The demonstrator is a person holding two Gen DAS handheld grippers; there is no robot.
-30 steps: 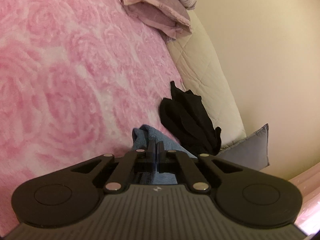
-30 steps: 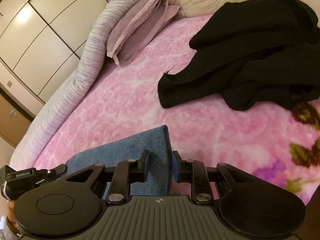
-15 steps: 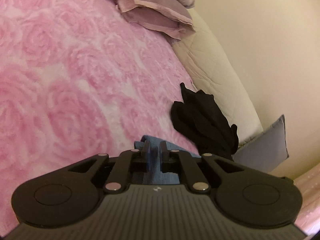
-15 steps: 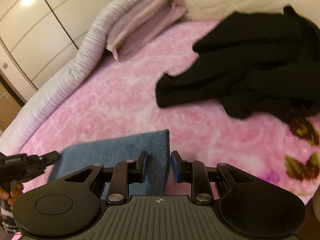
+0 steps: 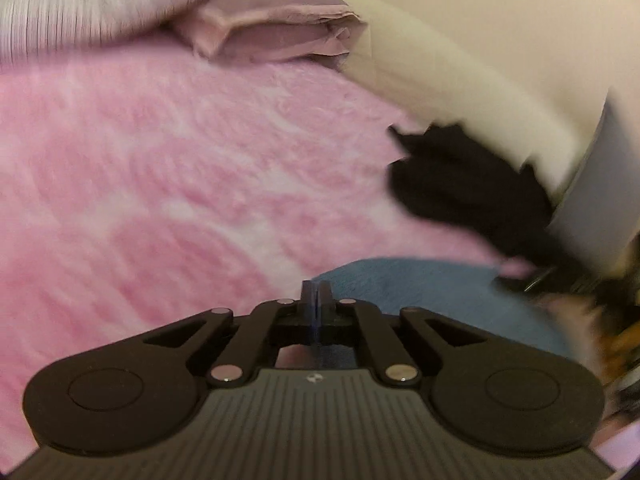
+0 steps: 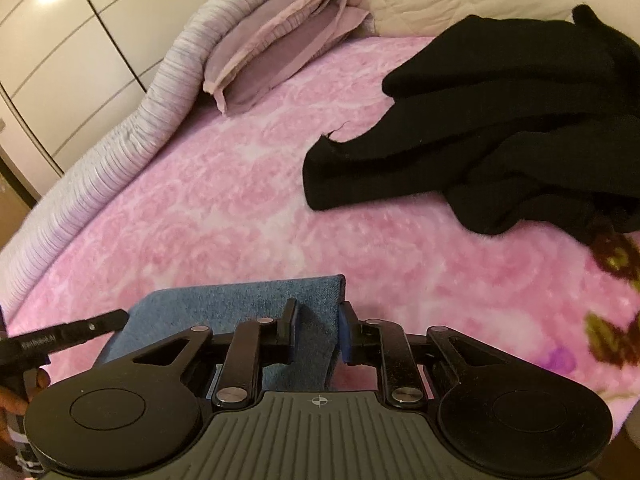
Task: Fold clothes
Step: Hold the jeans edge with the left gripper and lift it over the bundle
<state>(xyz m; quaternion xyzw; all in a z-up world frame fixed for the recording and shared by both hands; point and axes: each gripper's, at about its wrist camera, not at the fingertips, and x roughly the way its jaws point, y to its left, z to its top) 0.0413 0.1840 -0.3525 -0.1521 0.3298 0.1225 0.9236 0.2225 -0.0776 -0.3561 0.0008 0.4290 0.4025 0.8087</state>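
Folded blue terry cloth (image 6: 240, 312) is laid on the pink rose-patterned fleece blanket (image 6: 224, 208), right at both tools.
Right gripper (image 6: 317, 330) is partly open, jaws just closing, cloth's folded edge between them; actual pinch cannot be told. Left gripper (image 5: 317, 296) is fully closed, empty, at the cloth's left edge. Crumpled black garment (image 6: 520, 128) is seen beyond, apart.

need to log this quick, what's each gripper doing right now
left gripper: fingers shut, nothing visibly between them.
right gripper: fingers have just been closing around the blue cloth; whether they pinch it cannot be told.
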